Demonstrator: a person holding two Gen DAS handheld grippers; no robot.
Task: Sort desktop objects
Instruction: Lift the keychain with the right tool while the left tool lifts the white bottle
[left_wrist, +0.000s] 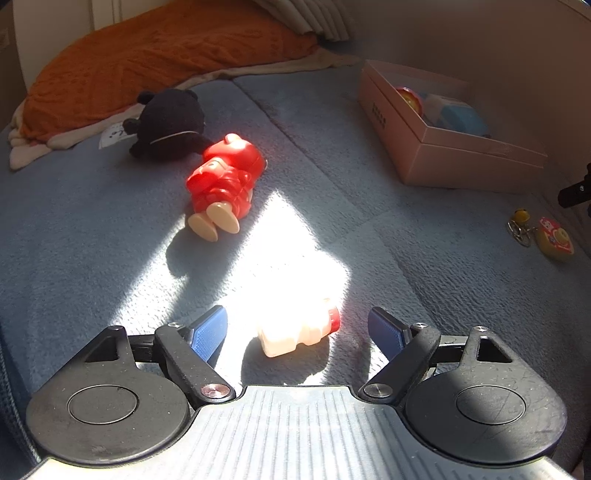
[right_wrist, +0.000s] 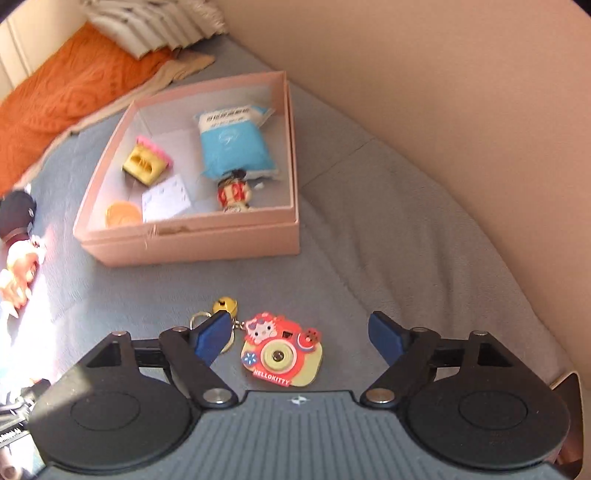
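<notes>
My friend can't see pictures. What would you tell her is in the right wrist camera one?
The open right gripper hovers over a red Hello Kitty camera keychain lying on grey-blue fabric. Beyond it sits an open pink box holding a blue packet, a yellow toy, a small figurine and a paper card.

My blue-grey bed (right_wrist: 369, 229) carries a pink box (right_wrist: 192, 243); beside it lie a camera keychain (right_wrist: 282, 354), red figurine (left_wrist: 221, 181) and black plush (left_wrist: 170, 125).
</notes>
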